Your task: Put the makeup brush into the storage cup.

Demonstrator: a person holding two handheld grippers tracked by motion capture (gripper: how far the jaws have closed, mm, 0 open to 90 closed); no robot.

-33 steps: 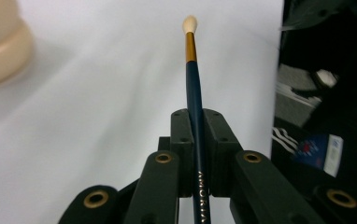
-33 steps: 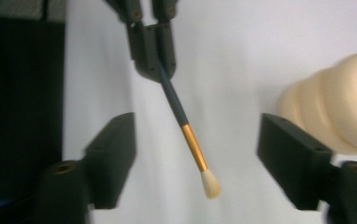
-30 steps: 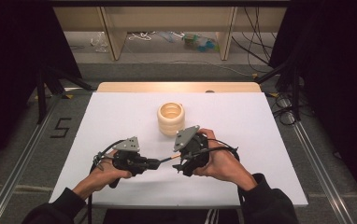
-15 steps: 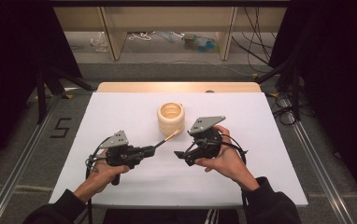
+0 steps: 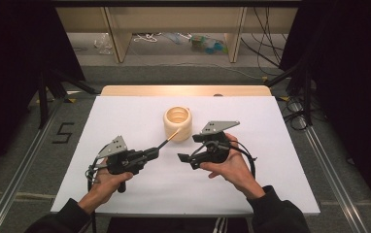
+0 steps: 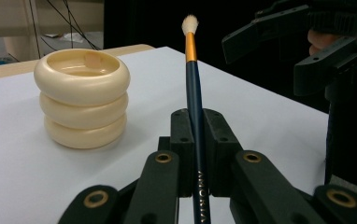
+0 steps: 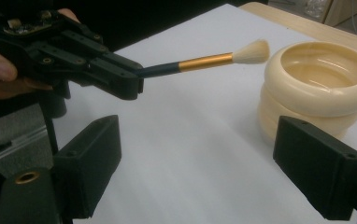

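Observation:
A brush (image 5: 170, 138) with a dark blue handle, gold ferrule and pale bristles sticks out of my left gripper (image 5: 153, 153), which is shut on the handle. In the left gripper view the brush (image 6: 190, 70) rises between the pads of the left gripper (image 6: 196, 123). Its tip reaches the near side of a cream ribbed cup (image 5: 177, 121), seemingly without touching it. My right gripper (image 5: 189, 148) sits just right of the brush. Its jaws have just been opening and stand wide with nothing between them. In the right gripper view the right gripper (image 7: 204, 163) faces the brush (image 7: 204, 62) and cup (image 7: 317, 88).
Both hands rest low over a white tabletop (image 5: 271, 184), with a wooden strip (image 5: 183, 90) along its far edge. Beyond it lie a grey floor, wooden legs and loose cables (image 5: 266, 48). Metal rails run along both sides of the table.
The two grippers, close together a second ago, have drawn apart. The left one keeps the brush, which now points up toward the cup; the right one has shifted right.

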